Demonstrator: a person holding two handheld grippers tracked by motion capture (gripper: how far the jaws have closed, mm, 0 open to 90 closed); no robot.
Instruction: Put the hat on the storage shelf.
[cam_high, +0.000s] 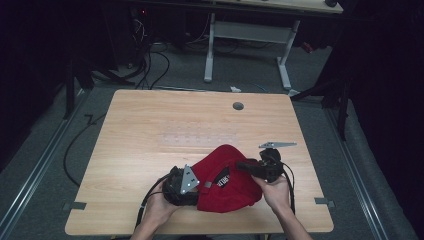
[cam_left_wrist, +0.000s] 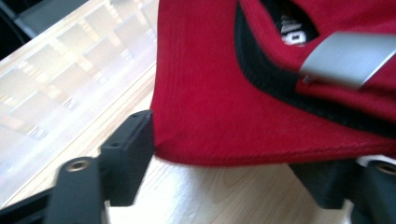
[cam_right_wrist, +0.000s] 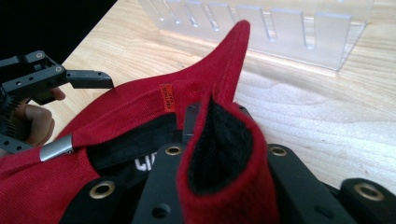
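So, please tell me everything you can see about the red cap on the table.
The red cap is soft woven fabric with a black inner band, a small orange tag and a grey metal strap clasp. It lies crumpled at the near edge of the wooden table. The right gripper pinches a fold of its rim; the left gripper straddles its edge, pads beside the cloth.

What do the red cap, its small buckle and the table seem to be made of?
Red cap: likely woven cotton twill, matte; fine weave and stitched rows show. Buckle: seems brushed metal, grey with a dull sheen. Table: light wood or wood-look laminate, smooth; grain lines show, though which cannot be told.
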